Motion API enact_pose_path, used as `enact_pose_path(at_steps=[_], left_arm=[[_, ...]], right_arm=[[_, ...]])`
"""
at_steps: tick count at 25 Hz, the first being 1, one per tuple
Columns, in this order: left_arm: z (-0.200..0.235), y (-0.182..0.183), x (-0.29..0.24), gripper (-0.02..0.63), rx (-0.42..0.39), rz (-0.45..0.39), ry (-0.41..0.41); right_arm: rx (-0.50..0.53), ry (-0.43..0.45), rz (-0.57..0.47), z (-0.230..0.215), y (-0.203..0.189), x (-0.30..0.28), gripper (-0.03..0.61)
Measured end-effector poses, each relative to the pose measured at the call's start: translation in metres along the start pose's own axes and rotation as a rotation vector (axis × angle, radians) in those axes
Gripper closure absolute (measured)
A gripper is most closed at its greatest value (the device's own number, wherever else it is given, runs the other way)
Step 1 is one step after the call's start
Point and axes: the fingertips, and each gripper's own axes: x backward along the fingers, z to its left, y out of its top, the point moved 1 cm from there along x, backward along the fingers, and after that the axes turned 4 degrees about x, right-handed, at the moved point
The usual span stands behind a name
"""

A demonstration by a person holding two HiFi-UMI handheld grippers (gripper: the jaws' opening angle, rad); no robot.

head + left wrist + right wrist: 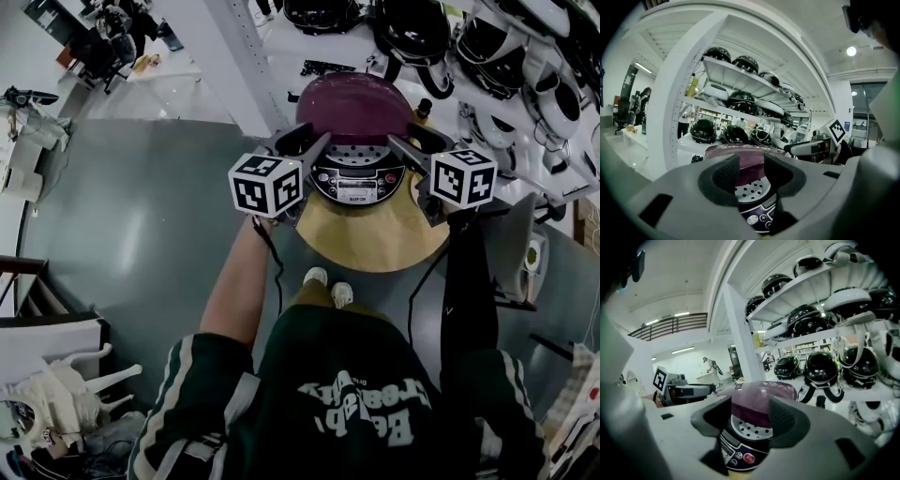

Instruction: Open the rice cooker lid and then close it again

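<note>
This looks like a lab or workshop hall. White metal shelving point(738, 333) carries rows of black helmets point(820, 367). Strip lights point(680, 314) hang above, the floor point(131, 225) is plain grey, and a cluttered bench point(164, 84) stands behind.

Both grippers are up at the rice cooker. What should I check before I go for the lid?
1. Lid down: ok, the purple lid sits shut on the rice cooker.
2. Empty left gripper: ok, jaws apart, gripping nothing.
3. Empty right gripper: ok, jaws apart, gripping nothing.
4. Cooker seated on the round wooden table: ok.
5. Lid release located: cannot tell; only the control panel and the perforated plate show.
6. Room for the lid to swing back: cannot tell; helmets sit on shelves behind it.
</note>
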Motion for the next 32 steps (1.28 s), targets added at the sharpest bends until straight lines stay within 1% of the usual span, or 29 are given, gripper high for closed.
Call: enact_pose_path(at_steps=[13, 18, 26, 32], left_arm=[[-0.007, -0.029, -0.006, 0.443, -0.006, 0.040, 0.017], [-0.010, -0.047, -0.005, 0.442, 0.009, 0.082, 0.012], [-0.011, -0.061, -0.011, 0.448, 0.022, 0.100, 0.019], [-0.014, -0.077, -0.015, 0.442, 0.022, 0.144, 0.012]], right_arm=[[-0.024, -0.005, 0.023, 0.000, -0.026, -0.006, 0.328], [-0.049, 0.002, 0.042, 0.004, -0.042, -0.010, 0.331], [-0.049, 0.006, 0.051, 0.005, -0.053, -0.016, 0.331], [-0.052, 0.054, 0.071, 0.021, -0.064, -0.029, 0.346]])
